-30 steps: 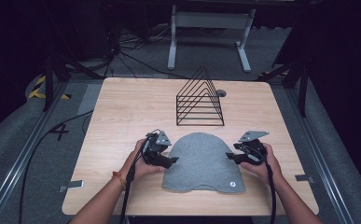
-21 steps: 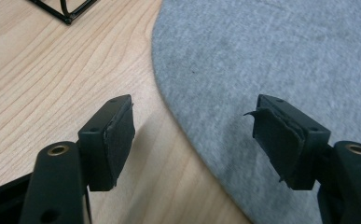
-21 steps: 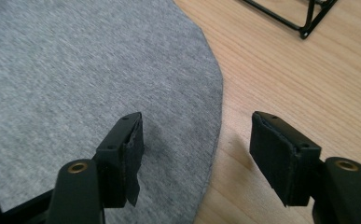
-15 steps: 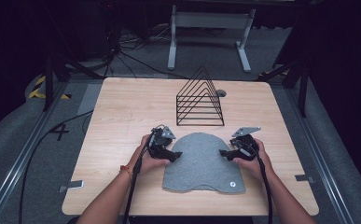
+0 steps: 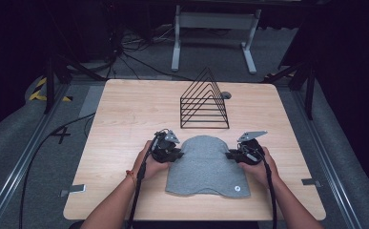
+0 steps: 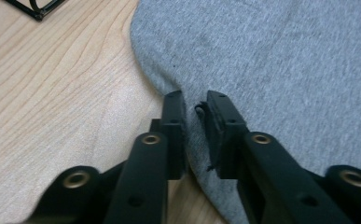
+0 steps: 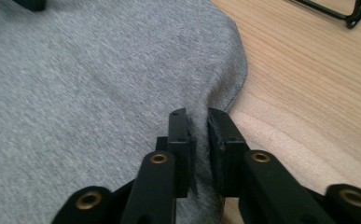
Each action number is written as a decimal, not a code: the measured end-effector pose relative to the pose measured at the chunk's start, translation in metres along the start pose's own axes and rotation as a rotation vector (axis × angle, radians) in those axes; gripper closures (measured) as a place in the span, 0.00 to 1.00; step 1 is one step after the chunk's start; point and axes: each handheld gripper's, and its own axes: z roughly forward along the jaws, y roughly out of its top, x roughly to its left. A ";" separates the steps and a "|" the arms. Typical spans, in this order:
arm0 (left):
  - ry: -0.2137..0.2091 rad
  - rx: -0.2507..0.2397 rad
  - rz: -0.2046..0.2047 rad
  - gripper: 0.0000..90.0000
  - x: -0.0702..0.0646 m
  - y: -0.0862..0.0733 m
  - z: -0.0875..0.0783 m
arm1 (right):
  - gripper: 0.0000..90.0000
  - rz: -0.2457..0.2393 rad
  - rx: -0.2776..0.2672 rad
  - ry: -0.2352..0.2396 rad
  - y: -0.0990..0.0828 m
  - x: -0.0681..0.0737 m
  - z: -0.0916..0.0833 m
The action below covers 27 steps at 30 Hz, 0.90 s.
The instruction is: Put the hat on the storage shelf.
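A grey knit hat (image 5: 205, 166) is laid flat on the wooden table (image 5: 125, 114), in the lower middle of the high view, just below a black wire rack (image 5: 204, 106). Its two side edges are gripped at once: the left gripper (image 5: 177, 153) is clamped on the edge at the left of the frame, the right gripper (image 5: 230, 155) on the edge at the right. The jaws of both have just been closing, and cloth is pinched between them in each gripper view.

In the left gripper view a fold of the hat's edge (image 6: 193, 121) is seen nipped between the two black jaws, with bare table to the left of it and the rest of the fabric spread to the upper right. In the right gripper view the same is shown mirrored: a pucker of edge (image 7: 201, 123) is caught between the jaws, with table at the right.

For the step in hand, judged to be a lift or fold of the hat, both grips should be kept firm and the hands moved together at an even height, so that the thin bite of fabric is not pulled out and the cloth is not stretched sideways. The rack close above should be cleared.
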 end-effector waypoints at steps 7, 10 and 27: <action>0.002 -0.003 0.011 0.94 -0.005 0.001 -0.002 | 0.95 -0.008 -0.003 0.016 -0.002 0.001 -0.002; 0.005 -0.036 0.026 0.95 -0.008 0.004 -0.009 | 0.95 -0.021 -0.035 0.023 0.000 0.004 -0.011; 0.048 -0.245 0.155 0.96 -0.027 0.066 -0.090 | 0.95 -0.125 -0.275 -0.035 0.043 0.019 -0.102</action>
